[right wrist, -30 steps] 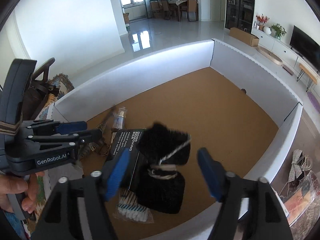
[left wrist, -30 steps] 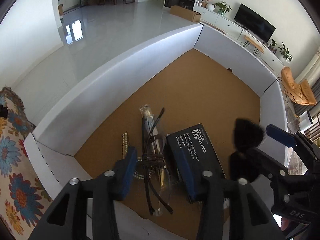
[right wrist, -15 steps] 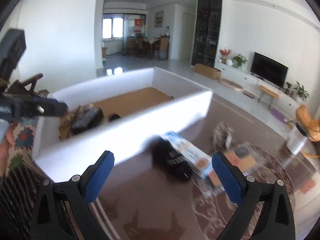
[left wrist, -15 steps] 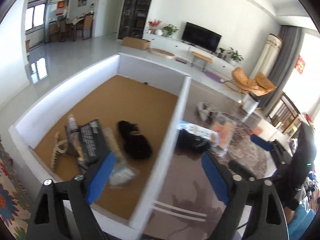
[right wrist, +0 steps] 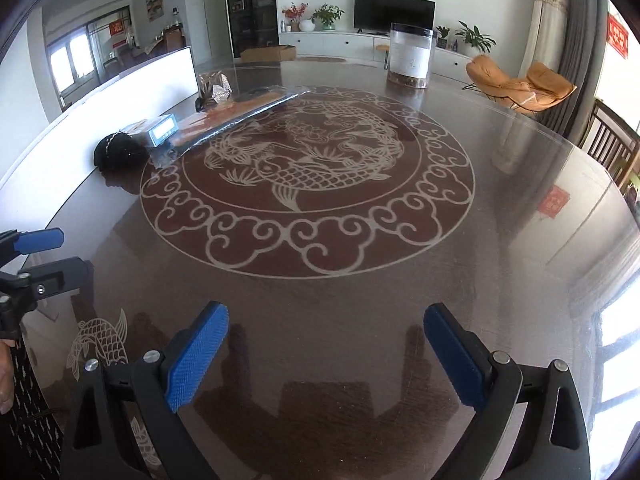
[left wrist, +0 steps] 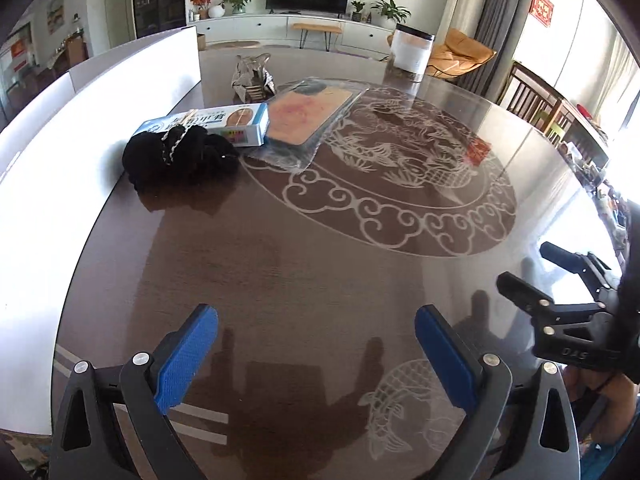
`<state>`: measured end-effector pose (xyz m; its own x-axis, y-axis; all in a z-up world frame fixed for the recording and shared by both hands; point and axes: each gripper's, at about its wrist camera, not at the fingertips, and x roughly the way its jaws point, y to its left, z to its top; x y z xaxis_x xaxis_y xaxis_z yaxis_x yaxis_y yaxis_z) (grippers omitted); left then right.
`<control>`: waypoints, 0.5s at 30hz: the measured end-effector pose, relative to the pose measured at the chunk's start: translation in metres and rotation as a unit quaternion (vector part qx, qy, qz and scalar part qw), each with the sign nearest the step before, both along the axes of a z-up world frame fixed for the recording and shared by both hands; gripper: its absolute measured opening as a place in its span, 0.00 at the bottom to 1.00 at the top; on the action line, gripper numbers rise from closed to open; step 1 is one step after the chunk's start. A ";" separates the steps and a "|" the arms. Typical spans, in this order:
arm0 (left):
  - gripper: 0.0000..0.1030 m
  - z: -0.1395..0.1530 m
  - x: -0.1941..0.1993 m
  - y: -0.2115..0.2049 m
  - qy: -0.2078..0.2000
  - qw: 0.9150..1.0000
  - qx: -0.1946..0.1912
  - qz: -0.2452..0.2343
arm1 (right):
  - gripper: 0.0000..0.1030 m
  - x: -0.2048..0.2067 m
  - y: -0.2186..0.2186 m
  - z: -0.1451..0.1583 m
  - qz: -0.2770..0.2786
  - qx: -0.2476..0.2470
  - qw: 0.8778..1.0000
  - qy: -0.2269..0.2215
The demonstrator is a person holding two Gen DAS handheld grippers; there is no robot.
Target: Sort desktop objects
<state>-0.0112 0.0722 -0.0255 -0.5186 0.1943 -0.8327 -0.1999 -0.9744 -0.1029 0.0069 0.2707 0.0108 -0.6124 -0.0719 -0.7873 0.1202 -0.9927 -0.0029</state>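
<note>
worktop point(left wrist: 320, 264) dark, glossy, carp motif; white bin wall point(left wrist: 100, 92) along its left edge, presumably the sorting destination; clear-wrapped flat pack point(left wrist: 308, 114), blue-white box point(left wrist: 212, 122) and black fabric bundle point(left wrist: 176, 156) lie touching, clustered beside that wall, apparently awaiting pickup; left gripper point(left wrist: 316, 356) and right gripper point(right wrist: 326, 354) both spread wide, holding nothing, well apart from the cluster.

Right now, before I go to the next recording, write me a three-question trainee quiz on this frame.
1. True or false: the left hand-held gripper holds the black bundle.
2. What touches the blue-and-white box? A) black bundle B) clear canister C) white bin wall
3. Fill in: the right hand-held gripper is ____ and empty.

Key: 1 false; 2 A; 3 open.
</note>
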 end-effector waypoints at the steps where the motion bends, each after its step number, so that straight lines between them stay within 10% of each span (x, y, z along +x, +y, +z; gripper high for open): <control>1: 0.98 -0.002 -0.001 -0.005 0.002 1.000 -0.003 0.008 | 0.96 -0.002 -0.003 -0.001 0.002 0.000 1.000 -0.005; 15: 0.98 -0.013 -0.002 -0.030 0.004 0.998 0.022 0.061 | 1.00 -0.009 -0.014 -0.010 -0.002 0.010 1.000 -0.022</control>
